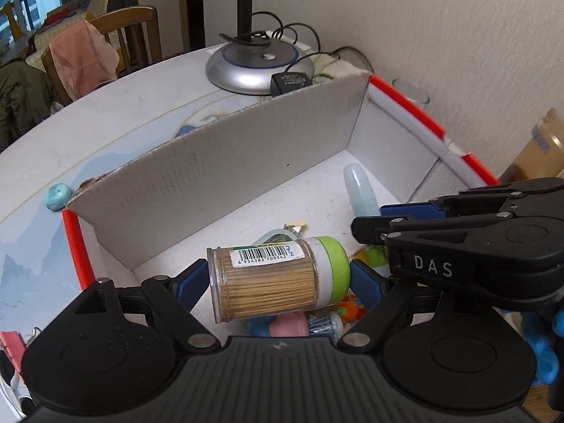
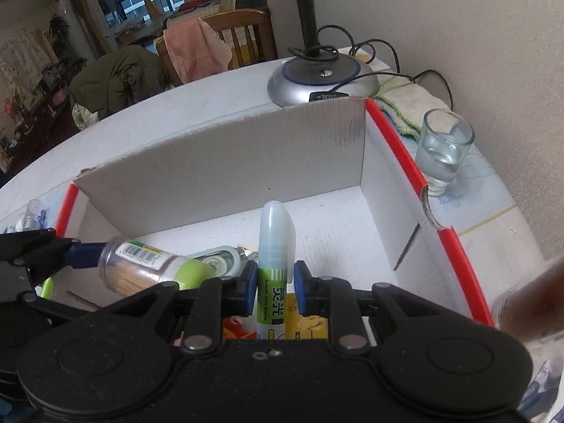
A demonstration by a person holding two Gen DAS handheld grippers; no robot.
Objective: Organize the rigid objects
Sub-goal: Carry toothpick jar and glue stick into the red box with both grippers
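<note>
Left gripper clamped on toothpick jar, lying sideways above cardboard box floor. Right gripper clamped on upright glue stick, inside same box, just beside jar.

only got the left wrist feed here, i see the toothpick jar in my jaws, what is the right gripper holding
Observer: The right gripper is shut on a glue stick with a green label and a pale cap, pointing forward over the box.
Operator: anything outside the box on the right i should watch
Observer: Yes, a glass of water stands just outside the red-edged right wall.
Operator: my view only shows its rim. what's behind it
Observer: A folded cloth lies behind it, beside the lamp base.
</note>
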